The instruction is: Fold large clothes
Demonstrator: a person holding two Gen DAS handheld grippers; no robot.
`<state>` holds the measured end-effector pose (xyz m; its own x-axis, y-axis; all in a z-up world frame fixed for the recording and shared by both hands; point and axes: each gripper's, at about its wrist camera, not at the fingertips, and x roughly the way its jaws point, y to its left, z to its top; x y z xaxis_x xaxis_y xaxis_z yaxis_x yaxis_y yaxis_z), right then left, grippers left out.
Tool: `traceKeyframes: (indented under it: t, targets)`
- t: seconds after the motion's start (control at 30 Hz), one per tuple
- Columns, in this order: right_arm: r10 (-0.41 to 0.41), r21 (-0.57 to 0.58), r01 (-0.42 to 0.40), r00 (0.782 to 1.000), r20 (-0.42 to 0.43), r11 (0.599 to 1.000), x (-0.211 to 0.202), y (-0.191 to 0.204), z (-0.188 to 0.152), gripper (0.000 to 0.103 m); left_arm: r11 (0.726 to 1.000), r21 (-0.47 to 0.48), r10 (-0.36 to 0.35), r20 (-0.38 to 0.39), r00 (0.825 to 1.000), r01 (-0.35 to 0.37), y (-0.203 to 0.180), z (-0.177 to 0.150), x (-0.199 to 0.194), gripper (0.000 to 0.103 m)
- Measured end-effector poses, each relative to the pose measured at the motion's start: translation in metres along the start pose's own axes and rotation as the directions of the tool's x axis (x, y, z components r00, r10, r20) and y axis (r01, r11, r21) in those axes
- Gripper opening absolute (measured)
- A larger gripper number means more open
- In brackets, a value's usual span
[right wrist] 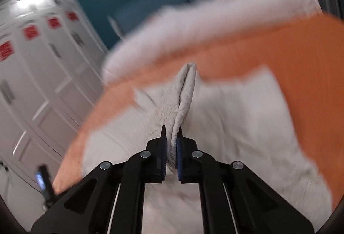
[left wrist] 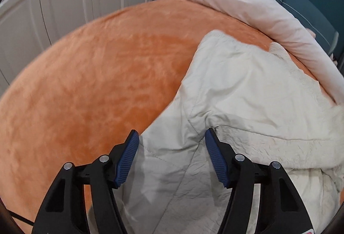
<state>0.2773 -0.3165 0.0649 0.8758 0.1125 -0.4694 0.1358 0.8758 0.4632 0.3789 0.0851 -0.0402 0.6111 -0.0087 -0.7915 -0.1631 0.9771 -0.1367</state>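
On the orange bedspread (left wrist: 90, 83) lies the cream coat (left wrist: 247, 92); right gripper (right wrist: 171, 139) clamps a pinched fold, left gripper (left wrist: 169, 139) hovers wide above it; next, probably: second grasp.

Cream quilted coat (left wrist: 247, 83) with fleecy lining, crumpled, sprawled flat across orange bedspread (left wrist: 96, 83); one fold pinched up, standing upright.

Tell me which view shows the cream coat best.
The left wrist view: the cream coat lies sharp and spread on the orange bedspread. The right wrist view is blurred, showing mainly a fold pinched in the right gripper.
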Motion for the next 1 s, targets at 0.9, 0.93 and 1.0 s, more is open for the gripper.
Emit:
traceKeyframes:
  t: [0.9,0.93,1.0]
  targets:
    - [-0.323,-0.063,0.317,0.922,-0.213,0.946,-0.246,-0.087,-0.125,0.066,0.996,-0.006,-0.089,-0.077,0.993,0.089,0.1,-0.108,-0.158,0.079]
    - [-0.317,-0.041,0.316,0.92,-0.23,0.948,-0.259,-0.094,-0.133,0.067,0.996,-0.014,-0.089,-0.095,0.991,0.088,0.107,-0.118,-0.165,0.08]
    - [-0.294,0.044,0.32,0.91,-0.291,0.946,-0.281,-0.11,-0.159,0.068,0.995,-0.053,-0.091,-0.139,0.986,0.084,0.124,-0.141,-0.174,0.08]
